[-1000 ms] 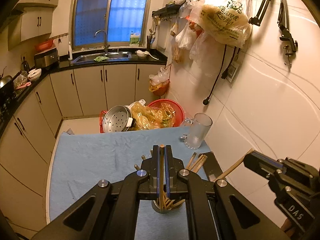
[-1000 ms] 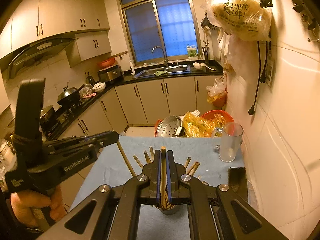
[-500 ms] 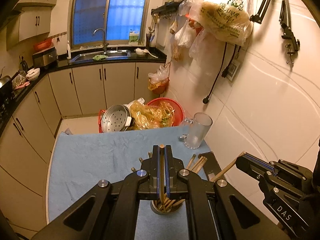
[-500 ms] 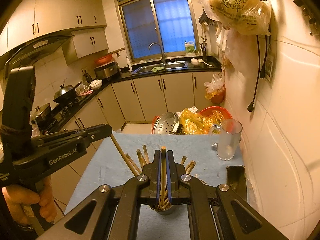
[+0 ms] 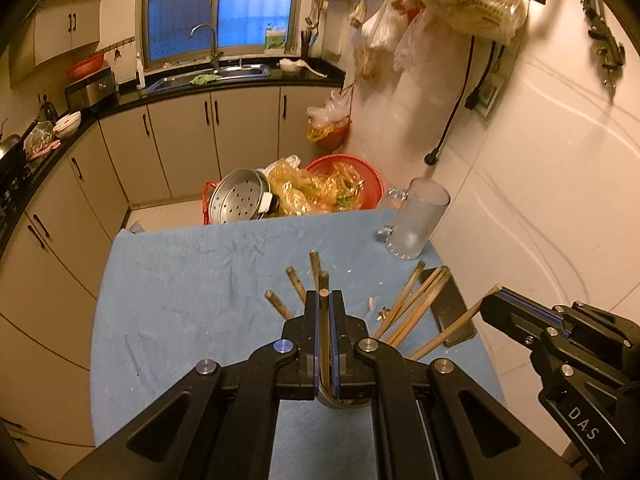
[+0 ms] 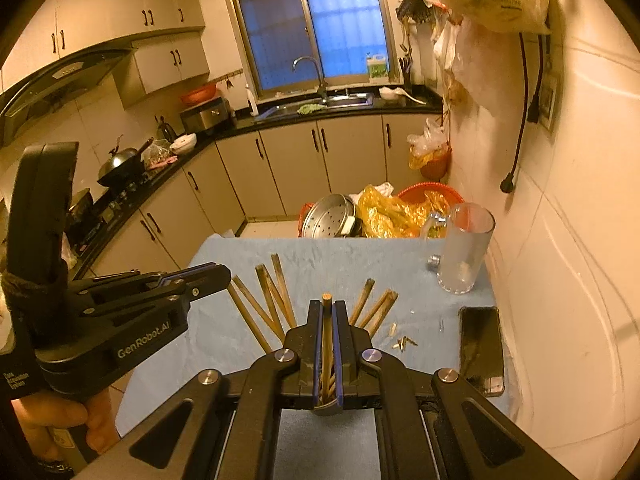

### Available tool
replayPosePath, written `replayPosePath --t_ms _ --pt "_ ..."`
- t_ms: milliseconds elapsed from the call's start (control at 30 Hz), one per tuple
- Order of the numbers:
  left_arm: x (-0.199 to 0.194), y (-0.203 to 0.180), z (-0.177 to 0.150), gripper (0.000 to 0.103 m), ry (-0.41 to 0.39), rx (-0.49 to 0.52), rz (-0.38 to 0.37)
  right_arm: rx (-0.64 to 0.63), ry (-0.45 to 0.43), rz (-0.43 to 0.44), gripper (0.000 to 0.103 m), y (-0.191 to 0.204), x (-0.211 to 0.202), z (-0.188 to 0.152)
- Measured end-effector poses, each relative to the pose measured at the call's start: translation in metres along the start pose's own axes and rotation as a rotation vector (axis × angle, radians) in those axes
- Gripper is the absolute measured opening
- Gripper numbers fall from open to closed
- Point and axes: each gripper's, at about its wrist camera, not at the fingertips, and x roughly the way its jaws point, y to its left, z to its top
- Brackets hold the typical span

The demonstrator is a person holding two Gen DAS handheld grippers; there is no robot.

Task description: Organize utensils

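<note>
A small metal cup point(image 5: 346, 402) stands on the blue cloth point(image 5: 180, 300), and several wooden chopsticks point(image 5: 412, 304) fan out of it. My left gripper point(image 5: 324, 298) is shut on one chopstick point(image 5: 324, 332) whose lower end points into the cup. In the right wrist view my right gripper point(image 6: 327, 306) is likewise shut on a chopstick point(image 6: 327, 340) above the cup point(image 6: 328, 407). Each gripper shows in the other's view: the right gripper point(image 5: 491, 300) at the right edge, the left gripper point(image 6: 222, 276) at the left, held by a hand point(image 6: 48, 416).
A glass mug point(image 6: 464, 252) stands at the cloth's far right, near the tiled wall. A black phone point(image 6: 480, 348) lies by the right edge, with small crumbs point(image 6: 404, 342) beside it. Beyond the table's far edge sit a steel steamer point(image 6: 328, 216) and a red basket point(image 6: 436, 196).
Both grippers have sunk toward the cup with their chopsticks and tipped further down. The fanned chopsticks now appear larger and closer in both views.
</note>
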Motion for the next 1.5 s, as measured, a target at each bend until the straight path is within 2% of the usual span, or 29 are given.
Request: replayPosePath --t_ms 367,433,700,733,800,867,967,1000,1033,1267,1500 --pt "0.018 -0.004 -0.008 0.005 0.036 0.003 0.017 0.025 0.067 -0.001 0.006 -0.011 0.019 -0.015" --pt "0.017 -0.005 -0.009 0.005 0.033 0.008 0.029 0.021 0.076 -0.002 0.009 -0.012 0.022 -0.018" --pt "0.010 -0.002 -0.012 0.007 0.028 -0.023 0.032 0.055 0.070 -0.018 0.012 -0.016 0.019 -0.022" --pt "0.008 -0.002 -0.013 0.011 0.028 -0.026 0.030 0.058 0.067 -0.021 0.013 -0.016 0.017 -0.022" --pt "0.003 -0.001 -0.015 0.025 0.019 -0.029 0.032 0.065 0.060 -0.028 0.019 -0.017 0.012 -0.023" --pt "-0.008 -0.002 -0.019 0.048 -0.014 -0.032 0.036 0.072 0.050 -0.034 0.026 -0.019 0.006 -0.025" --pt "-0.023 -0.002 -0.026 0.057 -0.052 -0.034 0.052 0.083 0.039 -0.040 0.042 -0.020 -0.003 -0.028" --pt "-0.026 -0.001 -0.028 0.059 -0.056 -0.033 0.057 0.089 0.033 -0.040 0.056 -0.021 -0.006 -0.031" --pt "-0.029 -0.001 -0.031 0.065 -0.056 -0.031 0.062 0.097 0.024 -0.038 0.065 -0.022 -0.010 -0.035" --pt "-0.041 0.005 -0.070 0.081 -0.052 -0.036 0.107 0.087 0.028 -0.026 0.079 -0.014 -0.018 -0.070" --pt "-0.033 0.011 -0.122 0.083 -0.074 -0.021 0.130 0.002 -0.024 -0.030 0.083 0.003 -0.018 -0.123"
